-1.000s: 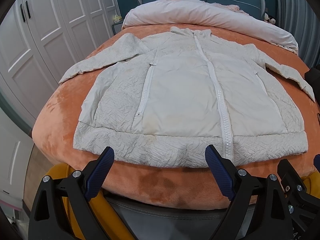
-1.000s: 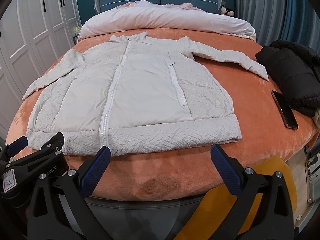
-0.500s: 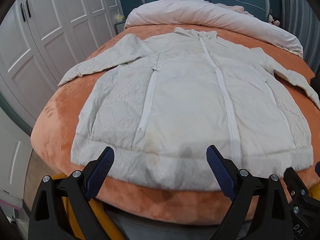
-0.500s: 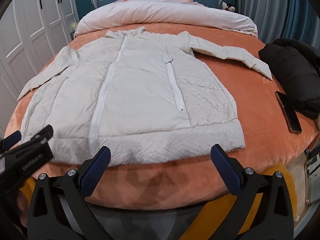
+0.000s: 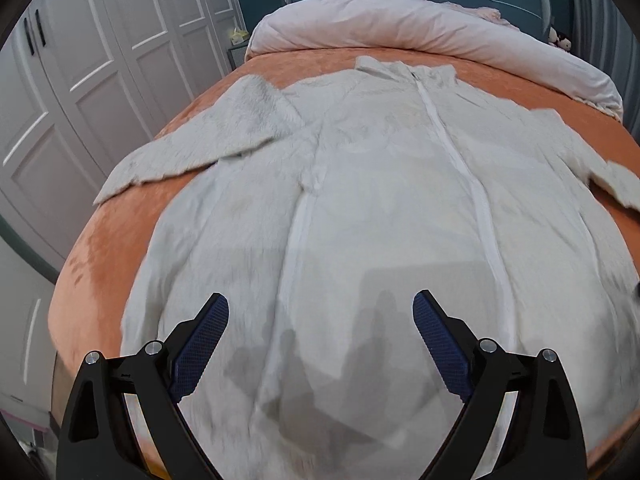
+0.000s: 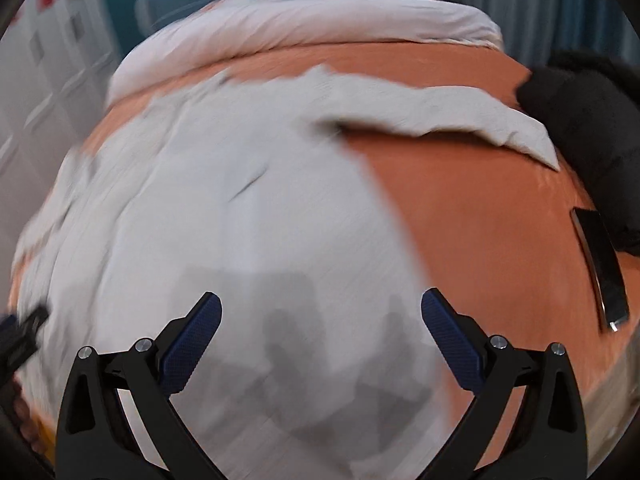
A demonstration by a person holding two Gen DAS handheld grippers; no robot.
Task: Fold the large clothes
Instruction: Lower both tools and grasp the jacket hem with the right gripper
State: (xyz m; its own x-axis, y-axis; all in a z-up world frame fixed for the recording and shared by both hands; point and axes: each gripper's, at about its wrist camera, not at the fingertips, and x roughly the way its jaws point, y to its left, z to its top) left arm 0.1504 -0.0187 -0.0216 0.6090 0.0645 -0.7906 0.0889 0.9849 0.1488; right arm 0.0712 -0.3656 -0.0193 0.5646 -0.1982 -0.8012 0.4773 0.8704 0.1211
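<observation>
A large white zip-up jacket point(image 5: 384, 184) lies flat, front up, on the orange bed point(image 5: 100, 256), sleeves spread to both sides. It also fills the right wrist view point(image 6: 248, 216), which is blurred by motion. My left gripper point(image 5: 320, 320) is open and empty, hovering over the jacket's lower body near the hem. My right gripper point(image 6: 320, 316) is open and empty over the jacket's lower right part. The right sleeve point(image 6: 460, 120) stretches toward the bed's right side.
A rolled pale duvet point(image 5: 420, 28) lies across the head of the bed. A black garment point(image 6: 584, 128) and a dark phone point(image 6: 600, 264) lie on the bed's right side. White wardrobe doors point(image 5: 80, 60) stand to the left.
Both grippers have moved forward from beyond the foot of the bed to over the jacket's lower part. Both stay open. The jacket has not moved.
</observation>
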